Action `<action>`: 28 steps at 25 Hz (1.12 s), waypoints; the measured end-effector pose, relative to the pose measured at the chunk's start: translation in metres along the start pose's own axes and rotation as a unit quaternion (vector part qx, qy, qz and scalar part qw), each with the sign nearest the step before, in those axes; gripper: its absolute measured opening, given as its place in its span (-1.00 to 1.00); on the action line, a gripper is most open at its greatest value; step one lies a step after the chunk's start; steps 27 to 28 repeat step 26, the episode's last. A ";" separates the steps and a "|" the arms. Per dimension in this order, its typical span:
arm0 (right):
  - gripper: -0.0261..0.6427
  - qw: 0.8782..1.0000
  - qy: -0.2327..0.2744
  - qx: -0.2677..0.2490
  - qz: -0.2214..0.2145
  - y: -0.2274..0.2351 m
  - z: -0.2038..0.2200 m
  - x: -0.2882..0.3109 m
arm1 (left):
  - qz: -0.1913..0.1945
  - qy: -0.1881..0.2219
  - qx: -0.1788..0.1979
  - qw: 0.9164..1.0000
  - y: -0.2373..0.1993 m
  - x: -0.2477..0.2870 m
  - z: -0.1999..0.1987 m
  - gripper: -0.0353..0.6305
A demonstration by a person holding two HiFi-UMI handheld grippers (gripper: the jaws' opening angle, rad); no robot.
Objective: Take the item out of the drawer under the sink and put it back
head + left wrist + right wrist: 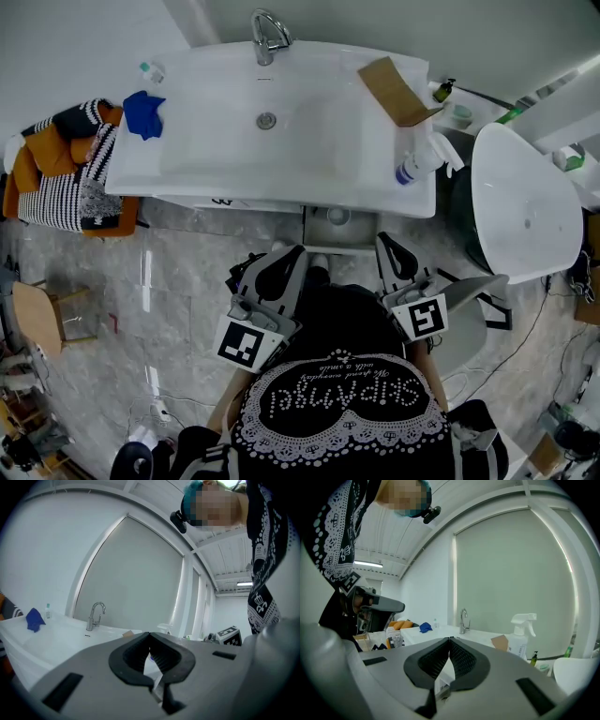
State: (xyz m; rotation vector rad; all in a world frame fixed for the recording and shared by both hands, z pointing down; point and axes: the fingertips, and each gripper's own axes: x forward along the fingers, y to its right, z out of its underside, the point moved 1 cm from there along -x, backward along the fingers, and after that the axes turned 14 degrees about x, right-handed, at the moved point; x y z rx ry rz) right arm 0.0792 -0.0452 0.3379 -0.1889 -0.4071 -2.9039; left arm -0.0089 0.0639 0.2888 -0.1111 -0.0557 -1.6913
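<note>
The person's dark patterned shirt (342,412) fills the bottom of the head view, with both tools held close in front of it.

The left hand-held gripper (284,255) points toward the sink. In the left gripper view (150,634) its jaw tips meet: clenched, with nothing between them.

The right hand-held gripper (386,240) lies alongside it, apart from it and pointing the same way. The right gripper view (450,640) shows its tips likewise together: clenched and empty.

Just beyond both grippers, a grey drawer (319,236) appears to project from under the front edge of the sink (187,173), right of its middle. A pale round item (338,216) lies inside it, close to the sink edge. What it is cannot be told. Neither gripper touches the drawer or the item.

On the sink:
- A spray bottle (419,161) stands at the front right corner.
- A blue cloth (143,112) lies at the left edge.
- A piece of brown cardboard (396,90) sits at the rear right corner.
- The drain (267,120) is in the middle of the basin.
- The faucet (268,37) stands at the rear edge, on the centre line.

On the floor left of the sink stands a chair with orange and striped cushions (66,164). To the right is a white oval fixture (520,202).
</note>
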 end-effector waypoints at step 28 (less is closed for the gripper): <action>-0.87 1.000 0.011 -0.007 0.016 0.007 -0.009 -0.003 | -0.097 0.011 0.054 0.994 -0.074 -0.054 -0.011 -0.88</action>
